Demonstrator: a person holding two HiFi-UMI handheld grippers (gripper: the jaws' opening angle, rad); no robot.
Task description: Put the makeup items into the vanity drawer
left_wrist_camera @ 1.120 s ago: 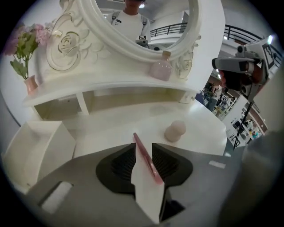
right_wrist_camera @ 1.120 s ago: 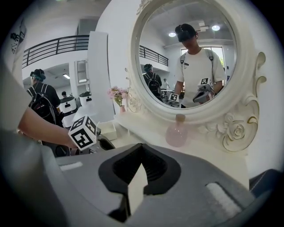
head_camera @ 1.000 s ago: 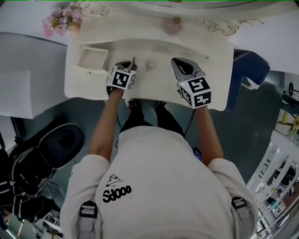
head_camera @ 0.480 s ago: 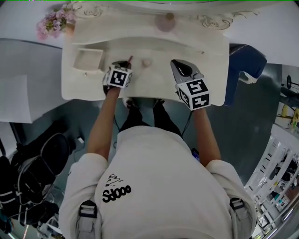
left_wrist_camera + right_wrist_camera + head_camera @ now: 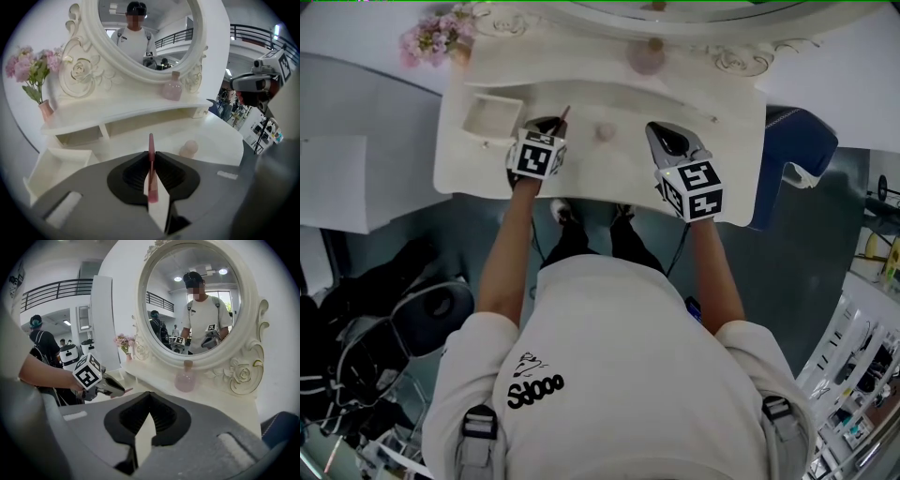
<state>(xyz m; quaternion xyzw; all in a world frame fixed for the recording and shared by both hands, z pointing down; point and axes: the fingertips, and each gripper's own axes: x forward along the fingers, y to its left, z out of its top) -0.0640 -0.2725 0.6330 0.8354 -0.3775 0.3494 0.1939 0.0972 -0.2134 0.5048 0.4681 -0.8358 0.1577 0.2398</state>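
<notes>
My left gripper (image 5: pixel 548 125) is shut on a thin pink makeup stick (image 5: pixel 151 164), which pokes out past the jaw tips (image 5: pixel 565 113). It hovers over the vanity top just right of the open white drawer (image 5: pixel 490 116), seen low at the left in the left gripper view (image 5: pixel 51 164). A small beige rounded makeup item (image 5: pixel 605 132) rests on the tabletop between the two grippers (image 5: pixel 189 148). My right gripper (image 5: pixel 667 131) is shut with nothing in it (image 5: pixel 149 408), held above the right half of the vanity.
A pink bottle (image 5: pixel 646 56) stands on the upper shelf under the oval mirror (image 5: pixel 145 37). A vase of pink flowers (image 5: pixel 436 36) sits at the shelf's left end. A blue chair (image 5: pixel 792 155) stands at the right of the vanity.
The left gripper, with the pink stick at its tip, has edged slightly left toward the drawer. The right gripper has kept its place.
</notes>
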